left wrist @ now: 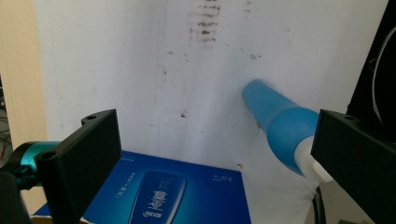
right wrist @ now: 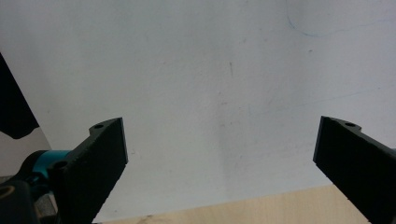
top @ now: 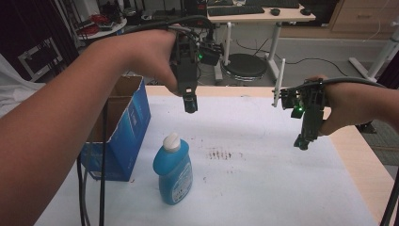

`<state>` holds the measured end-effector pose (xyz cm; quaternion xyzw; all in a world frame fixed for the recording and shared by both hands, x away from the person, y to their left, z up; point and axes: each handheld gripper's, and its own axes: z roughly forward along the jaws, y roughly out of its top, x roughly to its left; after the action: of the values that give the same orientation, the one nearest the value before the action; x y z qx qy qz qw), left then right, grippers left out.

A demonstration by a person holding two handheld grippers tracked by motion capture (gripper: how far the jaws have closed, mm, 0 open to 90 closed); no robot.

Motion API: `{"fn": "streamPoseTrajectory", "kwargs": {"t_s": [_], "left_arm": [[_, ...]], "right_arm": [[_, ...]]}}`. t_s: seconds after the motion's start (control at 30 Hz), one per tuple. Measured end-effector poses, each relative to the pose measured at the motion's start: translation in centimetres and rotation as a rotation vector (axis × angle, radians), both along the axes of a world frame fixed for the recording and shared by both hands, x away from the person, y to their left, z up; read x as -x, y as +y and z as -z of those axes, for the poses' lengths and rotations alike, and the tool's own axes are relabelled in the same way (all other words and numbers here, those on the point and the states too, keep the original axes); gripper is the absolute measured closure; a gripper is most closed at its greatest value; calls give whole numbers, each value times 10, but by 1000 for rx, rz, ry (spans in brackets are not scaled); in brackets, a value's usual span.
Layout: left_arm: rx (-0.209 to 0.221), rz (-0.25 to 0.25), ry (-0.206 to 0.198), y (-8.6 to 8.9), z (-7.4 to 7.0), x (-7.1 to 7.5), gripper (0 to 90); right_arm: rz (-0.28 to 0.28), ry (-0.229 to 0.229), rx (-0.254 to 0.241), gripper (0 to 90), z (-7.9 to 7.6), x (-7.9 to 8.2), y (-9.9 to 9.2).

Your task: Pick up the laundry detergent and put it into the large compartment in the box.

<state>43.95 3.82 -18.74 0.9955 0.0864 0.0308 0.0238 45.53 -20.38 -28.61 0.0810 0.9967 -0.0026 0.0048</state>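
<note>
Two claws spread, nothing held. Left gripper (top: 190, 104) hangs above and behind the blue bottle (top: 173, 170), which stands upright beside the open box (top: 123, 129). Right gripper (top: 301, 141) idles well apart. Advice: descend straight, centre jaws around bottle's neck.

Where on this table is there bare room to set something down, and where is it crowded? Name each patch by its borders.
Free: the white sheet right of the blue bottle, out to the wooden table edge under the right tongs; also the strip beyond the brown stains, under the left tongs. Crowded: the left side, where the blue box, the bottle and hanging cables sit close together.
</note>
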Motion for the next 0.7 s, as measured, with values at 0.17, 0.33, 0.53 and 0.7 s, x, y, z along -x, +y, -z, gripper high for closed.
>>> {"fn": "streamPoseTrajectory", "kwargs": {"t_s": [0.17,0.33,0.53,0.7], "left_arm": [[-8,-23,8,1,0,5,17],[-15,-62,28,3,-3,9,17],[-24,-137,41,9,-4,18,17],[7,-214,45,16,-12,27,17]], "right_arm": [[-1,4,29,19,2,2,-1],[1,2,24,19,0,4,-1],[-7,-3,19,19,-2,6,0],[-17,-5,18,19,-4,7,1]]}}
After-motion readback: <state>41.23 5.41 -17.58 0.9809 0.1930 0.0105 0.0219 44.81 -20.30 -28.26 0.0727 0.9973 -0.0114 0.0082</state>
